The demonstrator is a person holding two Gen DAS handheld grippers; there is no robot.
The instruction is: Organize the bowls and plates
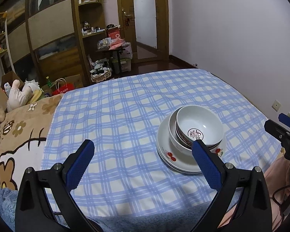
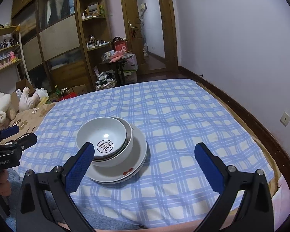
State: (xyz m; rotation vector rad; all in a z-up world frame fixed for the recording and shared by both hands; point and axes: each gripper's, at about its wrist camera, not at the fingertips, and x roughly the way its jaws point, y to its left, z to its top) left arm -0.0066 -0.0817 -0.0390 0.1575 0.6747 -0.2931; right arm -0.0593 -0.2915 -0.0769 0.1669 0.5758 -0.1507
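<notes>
A bed is filling both views, covered by a soft blue-and-cream checked cloth [image 1: 125, 116] that is wrinkling slightly. Along its left edge a tan flowered blanket [image 1: 15, 127] is showing, with plush toys [image 1: 17, 94] lying at the far left corner. Behind the bed a wooden wardrobe [image 1: 54, 31] with rounded shelves is standing, and a glazed door [image 1: 145, 17] is reflecting the room beside a plain pale wall.

Toward the cloth's near right side, glossy white round plates [image 1: 176, 160], painted with red fruit, are sitting stacked. On them a white bowl [image 1: 174, 135] is resting, and nested in it, tilted off centre, a bowl [image 1: 199, 123] with a patterned outer band and a red round character mark inside.

The left gripper [image 1: 143, 150] is hovering with its jaws spread wide and holding nothing, its right blue dimpled pad overlapping the stack's near rim in view. The right gripper [image 2: 145, 152] is likewise gaping and empty, its left pad crossing the marked bowl's near rim.
</notes>
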